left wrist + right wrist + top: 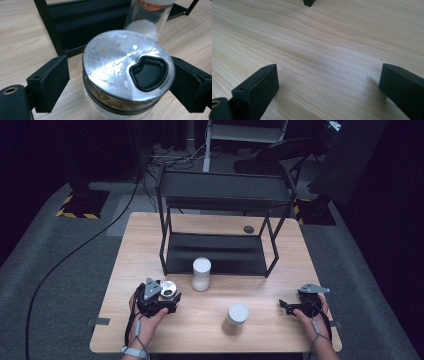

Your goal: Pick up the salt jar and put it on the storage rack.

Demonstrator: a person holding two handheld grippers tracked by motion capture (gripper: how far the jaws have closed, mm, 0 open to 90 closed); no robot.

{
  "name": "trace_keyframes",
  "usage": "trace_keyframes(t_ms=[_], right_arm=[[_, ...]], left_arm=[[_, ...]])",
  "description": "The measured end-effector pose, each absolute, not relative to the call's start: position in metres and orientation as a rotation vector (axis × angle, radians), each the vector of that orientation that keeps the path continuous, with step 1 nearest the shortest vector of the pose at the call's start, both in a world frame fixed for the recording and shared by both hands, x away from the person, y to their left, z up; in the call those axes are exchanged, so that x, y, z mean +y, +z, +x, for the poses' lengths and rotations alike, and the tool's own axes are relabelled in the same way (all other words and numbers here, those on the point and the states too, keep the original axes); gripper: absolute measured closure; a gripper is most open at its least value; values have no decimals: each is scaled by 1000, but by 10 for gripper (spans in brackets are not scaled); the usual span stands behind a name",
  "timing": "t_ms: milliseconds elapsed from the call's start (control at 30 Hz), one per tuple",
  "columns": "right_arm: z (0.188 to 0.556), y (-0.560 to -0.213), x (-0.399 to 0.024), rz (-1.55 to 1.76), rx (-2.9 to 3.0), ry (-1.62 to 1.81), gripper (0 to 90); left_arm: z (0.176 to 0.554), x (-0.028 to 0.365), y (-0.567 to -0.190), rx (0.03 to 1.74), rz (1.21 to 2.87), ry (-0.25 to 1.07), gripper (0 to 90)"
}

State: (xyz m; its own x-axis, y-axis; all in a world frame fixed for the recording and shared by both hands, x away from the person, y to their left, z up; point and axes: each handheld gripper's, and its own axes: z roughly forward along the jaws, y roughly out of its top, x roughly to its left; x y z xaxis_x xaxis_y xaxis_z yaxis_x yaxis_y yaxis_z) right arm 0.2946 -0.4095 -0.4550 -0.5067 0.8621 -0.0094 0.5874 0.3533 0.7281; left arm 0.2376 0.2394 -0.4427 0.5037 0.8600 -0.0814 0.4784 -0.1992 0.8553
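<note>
On the wooden counter (280,265), the left tongs (117,82) stood apart around a metal-lidded jar (126,68) just in front of the black rack (220,220), not clamped. Closing off-centre could have tipped it. The right tongs (332,85) gaped over bare wood.

clear glass jars with white lids, holding white powder: two, one (201,274) by the shelf, one (235,319) near the front edge. clear glass jar with scuffed silver metal lid and black pour spout (127,75): one. black metal two-tier shelf rack (220,220): one. small dark round disc (248,229): one. light wooden bench (280,320): one.
</note>
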Motion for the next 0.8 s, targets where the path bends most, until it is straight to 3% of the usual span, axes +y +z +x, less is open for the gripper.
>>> trace_keyframes(t_ms=[200, 367, 800], right_arm=[[295, -455, -410, 1270, 2229, 956, 26], [295, -455, -410, 1269, 2229, 956, 26], [295, -455, -409, 1270, 2229, 955, 26]], left_arm=[[243, 235, -446, 1114, 1883, 525, 129], [241, 226, -445, 1084, 1939, 582, 292], [248, 225, -428, 1051, 1974, 559, 300]])
